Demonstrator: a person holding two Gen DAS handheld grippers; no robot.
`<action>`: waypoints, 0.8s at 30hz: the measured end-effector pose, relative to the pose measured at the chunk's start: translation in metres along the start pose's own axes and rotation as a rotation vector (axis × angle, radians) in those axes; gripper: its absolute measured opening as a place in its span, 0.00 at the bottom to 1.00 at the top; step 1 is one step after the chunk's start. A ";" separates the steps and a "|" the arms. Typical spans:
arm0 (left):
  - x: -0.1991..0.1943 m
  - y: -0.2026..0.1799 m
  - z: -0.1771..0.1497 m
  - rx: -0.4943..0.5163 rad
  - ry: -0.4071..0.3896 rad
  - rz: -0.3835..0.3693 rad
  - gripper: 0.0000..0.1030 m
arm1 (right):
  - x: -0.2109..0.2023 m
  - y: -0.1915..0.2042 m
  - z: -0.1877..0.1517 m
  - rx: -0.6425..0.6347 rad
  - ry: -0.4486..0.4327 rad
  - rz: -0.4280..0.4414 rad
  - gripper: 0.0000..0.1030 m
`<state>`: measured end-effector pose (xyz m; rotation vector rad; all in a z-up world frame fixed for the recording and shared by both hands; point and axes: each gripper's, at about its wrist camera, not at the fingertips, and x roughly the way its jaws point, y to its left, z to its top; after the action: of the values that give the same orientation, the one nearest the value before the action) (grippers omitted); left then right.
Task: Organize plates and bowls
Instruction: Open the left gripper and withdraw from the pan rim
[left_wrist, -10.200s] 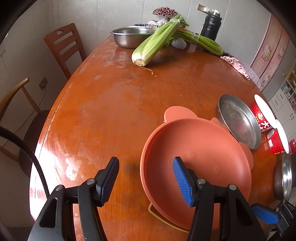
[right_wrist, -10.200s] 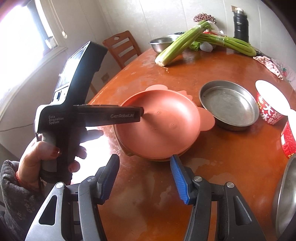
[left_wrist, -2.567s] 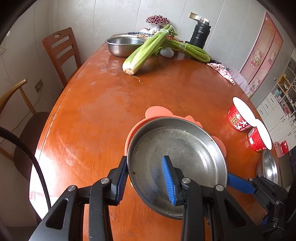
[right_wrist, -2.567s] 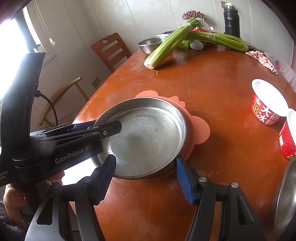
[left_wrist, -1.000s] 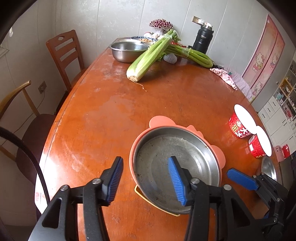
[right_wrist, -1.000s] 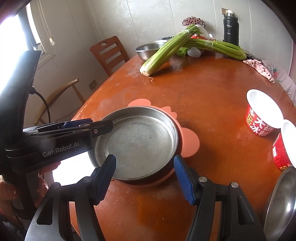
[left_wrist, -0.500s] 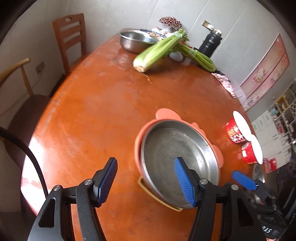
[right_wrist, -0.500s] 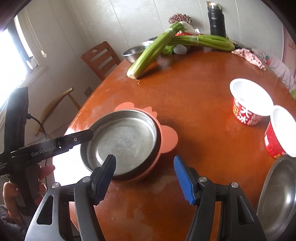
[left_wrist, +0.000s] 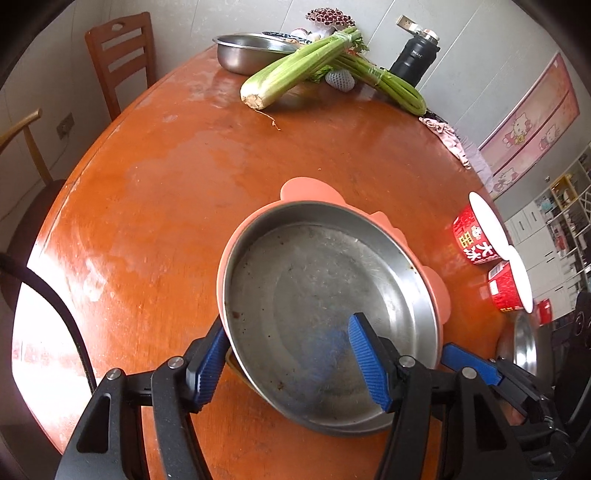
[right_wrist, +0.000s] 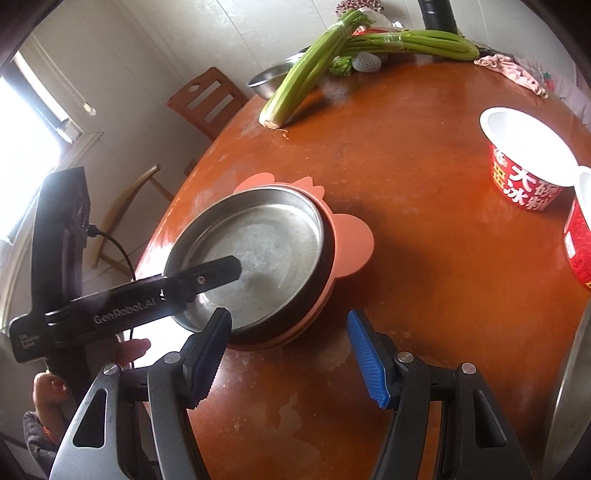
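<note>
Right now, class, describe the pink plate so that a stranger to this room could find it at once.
Start at the round orange table and look to the near edge, away from the celery. There a shallow steel pan sits nested inside the pink plate. It alone is pink, with rounded ear-like tabs around its rim, unlike the red paper bowls.

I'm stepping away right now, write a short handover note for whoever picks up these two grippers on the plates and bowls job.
Left gripper: jaws open, straddling the near rim of the steel pan, not clamped.
Right gripper: open, empty, over bare table beside the stack.
Done: the steel pan sits nested in the pink plate, with a yellow edge showing beneath.
Left: two red paper bowls stand at the table's right side, and another steel dish lies near the right edge; none is stacked yet.
</note>
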<state>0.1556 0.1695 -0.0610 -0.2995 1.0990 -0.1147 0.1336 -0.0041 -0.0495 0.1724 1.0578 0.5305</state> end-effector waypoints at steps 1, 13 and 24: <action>0.001 -0.001 0.000 -0.001 0.001 0.003 0.62 | 0.001 -0.002 0.000 0.004 -0.001 0.009 0.65; 0.016 -0.033 0.006 0.021 0.005 0.009 0.62 | -0.005 -0.019 0.006 -0.002 -0.013 -0.004 0.65; 0.006 -0.038 0.010 0.011 -0.039 0.082 0.63 | -0.033 -0.032 0.010 -0.026 -0.074 -0.049 0.65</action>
<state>0.1695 0.1342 -0.0506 -0.2458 1.0697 -0.0420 0.1403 -0.0465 -0.0309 0.1415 0.9807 0.4899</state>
